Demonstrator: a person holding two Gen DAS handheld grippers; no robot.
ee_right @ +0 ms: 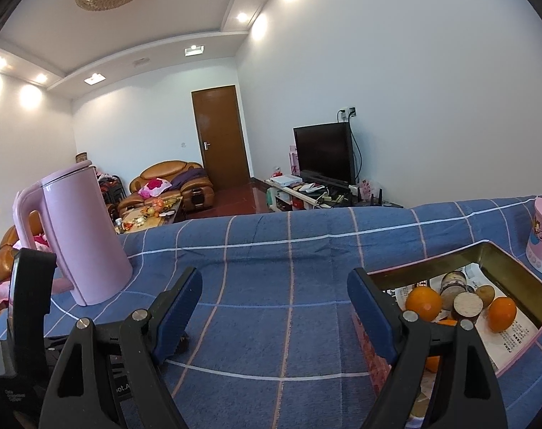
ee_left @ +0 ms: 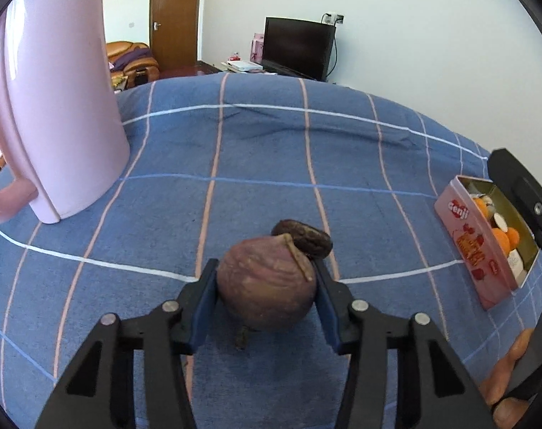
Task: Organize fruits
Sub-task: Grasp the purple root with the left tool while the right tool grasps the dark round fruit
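Kettle (ee_left: 56, 107), big and pink, stands at the far left on the blue cloth (ee_left: 264, 150). Next, the left gripper (ee_left: 265, 286) pinches a wrinkly purple fruit (ee_left: 265, 286), low over the cloth, with a small brown fruit (ee_left: 303, 237) just behind. I think picking up is the step now. Next it must lift and go right to the pink tin (ee_left: 474, 246) of oranges. The right gripper (ee_right: 274, 307) is spread wide, holding nothing

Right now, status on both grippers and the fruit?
Left gripper shut on purple fruit, on the cloth. Right gripper open, empty, beside the tin. Dark fruit just behind; path to tin clear.
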